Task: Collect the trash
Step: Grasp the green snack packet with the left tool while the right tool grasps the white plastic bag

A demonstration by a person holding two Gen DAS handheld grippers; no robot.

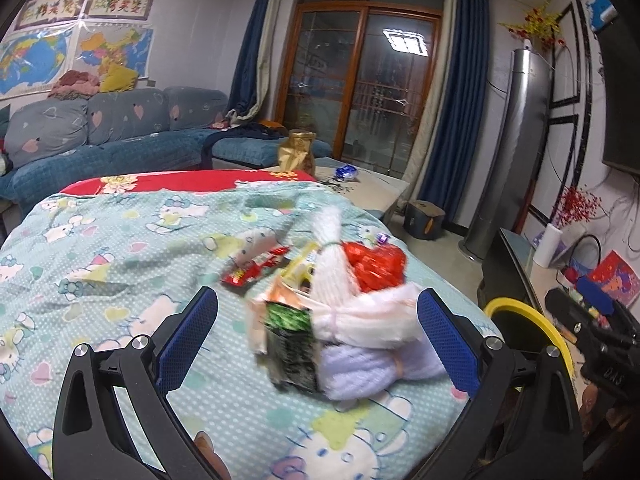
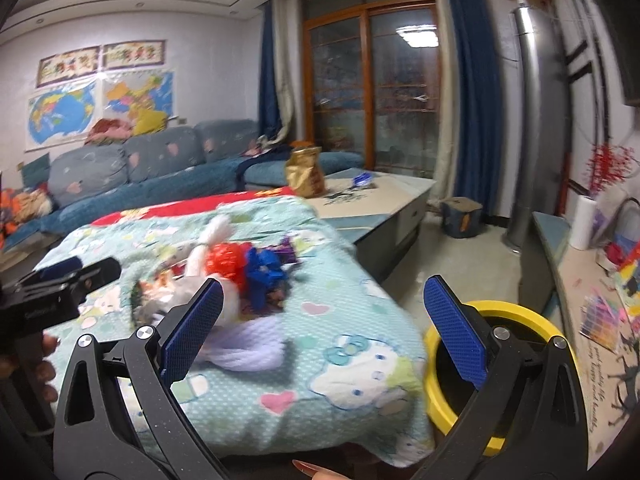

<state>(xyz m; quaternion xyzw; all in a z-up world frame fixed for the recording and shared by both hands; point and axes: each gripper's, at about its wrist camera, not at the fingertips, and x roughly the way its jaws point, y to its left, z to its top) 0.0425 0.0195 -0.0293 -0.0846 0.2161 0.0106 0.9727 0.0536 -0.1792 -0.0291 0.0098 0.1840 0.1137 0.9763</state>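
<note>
Both of your tongs are spread wide and hold nothing. The left tongs (image 1: pixel 316 320) hang over the pile, their blue pads either side of it without touching; the right tongs (image 2: pixel 324 320) sit further right, over the bed's near right corner, with the right pad in front of the bin.

Trash lies in one heap on the Hello Kitty blanket (image 1: pixel 100 248), mid-bed toward the right edge:
- green-and-black wrapper (image 1: pixel 290 346), nearest you, blurred
- red snack packet (image 1: pixel 250 268), left of the heap
- yellow wrapper (image 1: pixel 302 266), mid-heap, partly under yarn
- red crinkled wrapper (image 1: pixel 374 266), far right of the heap
- blue crumpled wrapper (image 2: pixel 264 272) and a purple scrap just beyond it, clear only in the right view

Mixed in are yarn skeins: white (image 1: pixel 330 268), pinkish (image 1: pixel 372 312) and lavender (image 1: pixel 368 368). They overlap the wrappers, so you pick around them.

The yellow-rimmed bin (image 2: pixel 520 316) stands on the floor just off the bed's near right corner. Its inside reads dark; you cannot tell whether anything is in it.

My read: collection is at the start or early. Every visible wrapper is on the blanket, none in the tongs. Left to do: all the pieces above, one by one, into the bin. The low counter (image 2: pixel 400 196) beyond the bed carries a gold bag and a blue wrapper that may also count.
</note>
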